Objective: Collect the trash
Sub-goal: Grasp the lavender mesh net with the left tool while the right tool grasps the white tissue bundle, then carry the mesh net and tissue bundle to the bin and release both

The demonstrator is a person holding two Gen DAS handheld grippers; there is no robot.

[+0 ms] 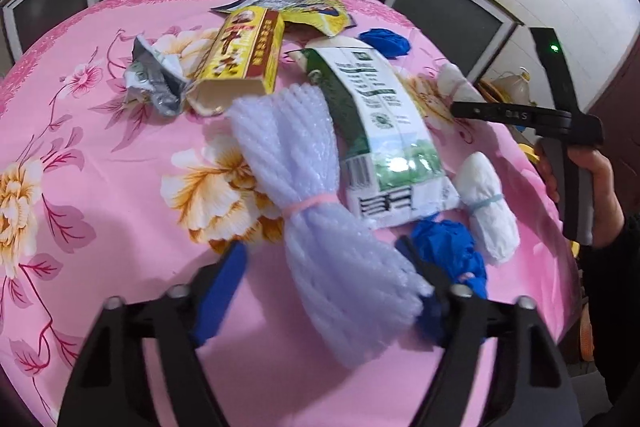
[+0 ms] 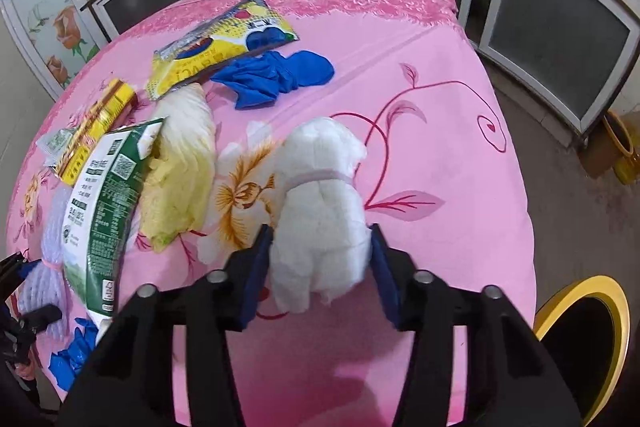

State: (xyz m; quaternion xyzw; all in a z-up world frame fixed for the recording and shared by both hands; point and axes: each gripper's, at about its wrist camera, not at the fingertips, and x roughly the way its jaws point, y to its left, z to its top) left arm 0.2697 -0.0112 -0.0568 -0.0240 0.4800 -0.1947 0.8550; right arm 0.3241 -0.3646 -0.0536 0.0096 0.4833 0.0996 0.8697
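**A:** Closest in on the left side?

**B:** Left gripper (image 1: 326,299) about halfway open, straddling a pale foam net bundle (image 1: 320,207) tied with a pink band. Right pad touching it, left pad clear of it, so no real grip. Crumpled blue glove (image 1: 444,247) just beside the right finger.

**A:** And the other one?

**B:** Right gripper (image 2: 320,267) narrowed onto a white wad (image 2: 320,211) with a band round its middle, pads against both sides. Resting on the pink flowered cloth (image 2: 440,107).

**A:** Further out?

**B:** Green-and-white bag (image 1: 376,131) lying against the foam bundle, then a yellow box (image 1: 240,59), open end facing the camera. Beyond those, a flat yellow wrapper (image 2: 224,43) near the far edge. Dark-fronted cabinets (image 2: 560,39) way at the back.
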